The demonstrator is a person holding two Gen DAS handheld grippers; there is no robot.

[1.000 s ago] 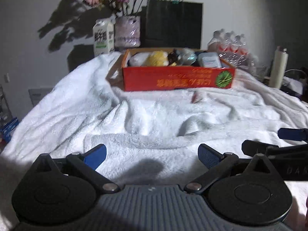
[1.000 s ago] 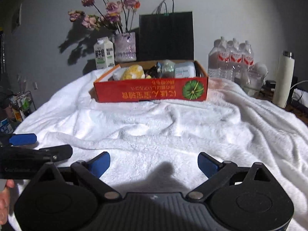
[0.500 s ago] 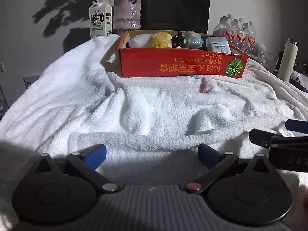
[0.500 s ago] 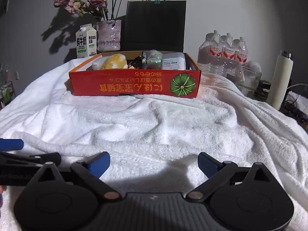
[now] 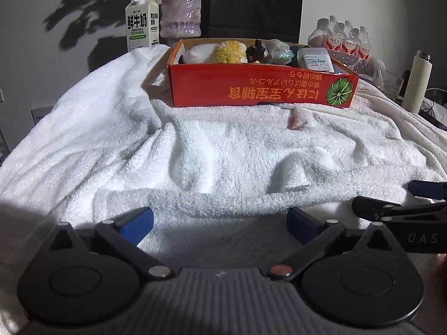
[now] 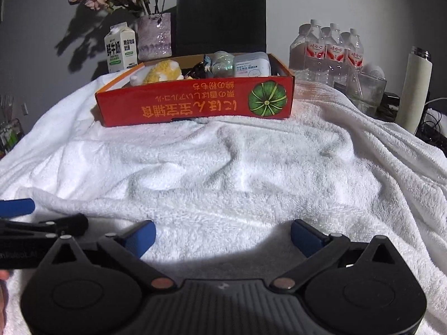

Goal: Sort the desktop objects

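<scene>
A red cardboard box [image 5: 259,88] stands at the far side of a white towel [image 5: 218,153]; it also shows in the right wrist view [image 6: 192,106]. In it lie a yellow plush toy [image 5: 229,51], a dark item, a clear wrapped ball [image 6: 222,62] and a white wipes pack [image 6: 252,65]. My left gripper [image 5: 220,223] is open and empty, low over the towel's near edge. My right gripper [image 6: 223,236] is open and empty beside it. Each gripper shows at the edge of the other's view.
Behind the box stand a milk carton [image 5: 142,22], a vase of flowers [image 6: 155,36] and a black paper bag [image 6: 220,14]. Water bottles [image 6: 327,50], a glass container [image 6: 367,89] and a white flask [image 6: 413,83] stand at the right.
Both grippers have moved forward and tilted down, so the box looks nearer and larger. Both stay open and empty.
</scene>
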